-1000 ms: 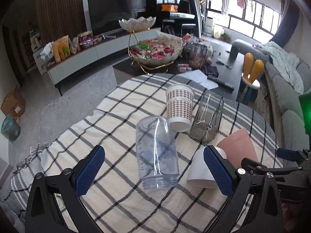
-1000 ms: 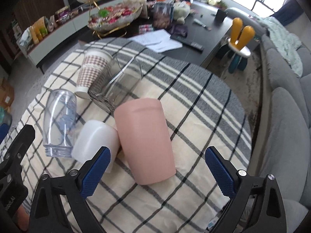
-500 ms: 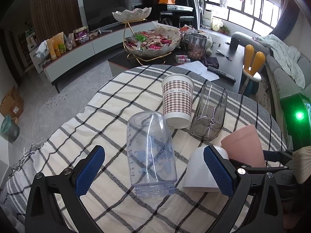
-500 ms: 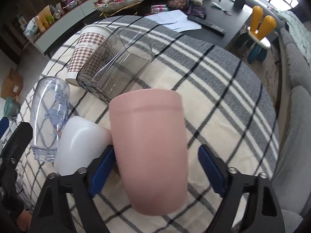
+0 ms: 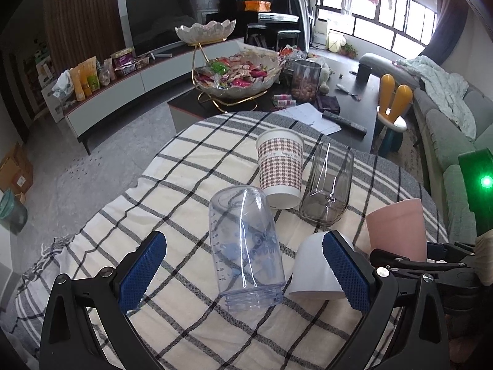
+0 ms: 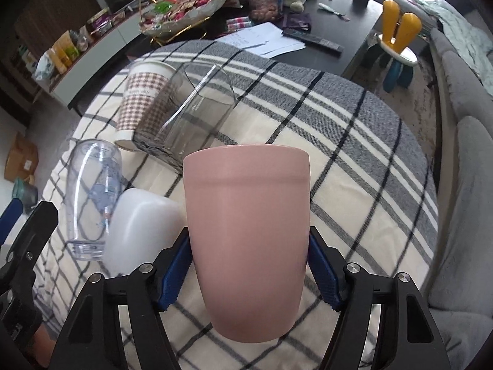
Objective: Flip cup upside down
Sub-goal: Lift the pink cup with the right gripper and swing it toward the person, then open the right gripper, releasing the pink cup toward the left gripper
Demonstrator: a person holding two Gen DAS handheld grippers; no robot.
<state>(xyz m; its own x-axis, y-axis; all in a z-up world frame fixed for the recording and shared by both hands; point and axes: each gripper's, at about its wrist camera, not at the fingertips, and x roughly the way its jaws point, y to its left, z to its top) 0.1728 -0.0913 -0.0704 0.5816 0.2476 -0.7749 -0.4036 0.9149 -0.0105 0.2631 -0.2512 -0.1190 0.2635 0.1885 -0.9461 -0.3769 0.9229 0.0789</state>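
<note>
My right gripper [image 6: 249, 273] is shut on a pink cup [image 6: 248, 231], its blue pads pressed on both sides of the lower body. The cup stands upright, rim up, held above the checked cloth. It shows in the left wrist view [image 5: 397, 229] at the right. My left gripper [image 5: 243, 274] is open and empty, its fingers either side of a clear plastic bottle [image 5: 245, 249] that lies on the cloth.
A white cup [image 6: 138, 231] lies next to the pink cup. A houndstooth paper cup [image 5: 280, 166] and a smoky glass [image 5: 328, 185] sit farther back on the round table [image 5: 191, 185]. A dark coffee table [image 5: 345, 101] and sofa [image 5: 453, 141] stand beyond.
My right gripper has closed on the pink cup and lifted it from lying on the cloth to upright. The left gripper has stayed open over the clear bottle.
</note>
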